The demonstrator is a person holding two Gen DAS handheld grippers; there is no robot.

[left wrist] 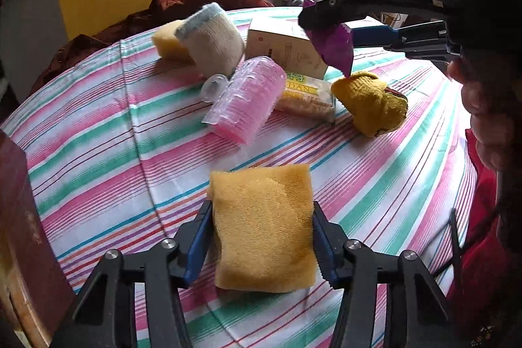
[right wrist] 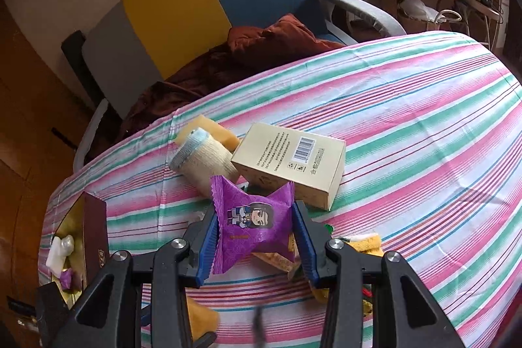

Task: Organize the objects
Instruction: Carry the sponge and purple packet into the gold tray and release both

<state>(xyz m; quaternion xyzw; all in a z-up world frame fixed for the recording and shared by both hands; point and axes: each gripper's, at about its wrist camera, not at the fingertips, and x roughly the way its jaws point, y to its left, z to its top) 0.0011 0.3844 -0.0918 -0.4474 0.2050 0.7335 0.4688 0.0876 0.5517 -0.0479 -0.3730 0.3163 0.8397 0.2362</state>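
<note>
A yellow sponge (left wrist: 264, 230) sits nearest the left lens, clamped between the left gripper (left wrist: 262, 237) jaws and lying on or just above the striped worktop (left wrist: 98, 152). Across it, largest to smallest: a tan box (right wrist: 290, 165) with a barcode, a cream sock roll (left wrist: 212, 38) leaning on a second sponge (left wrist: 168, 43), a clear pink-lined cup stack (left wrist: 244, 100) on its side, a yellow cracker pack (left wrist: 308, 100), a mustard sock ball (left wrist: 370, 101). The right gripper (right wrist: 256, 232) hovers over this cluster with its jaws clamped on a purple snack packet (right wrist: 256, 217). At the worktop's left edge stands a dark brown tray (right wrist: 94, 230) already holding small wrapped items, seemingly the sorting bin, though that is a guess.

Risks, judged from here: the sponge is soft and gripped near its rear half, so it may sag or squirm free if swung. The packet is a slick, air-filled wrapper that could slip or burst under pressure. The right tool hangs close above the clutter, and a careless descent could nudge the sideways cup stack into rolling toward the edge
</note>
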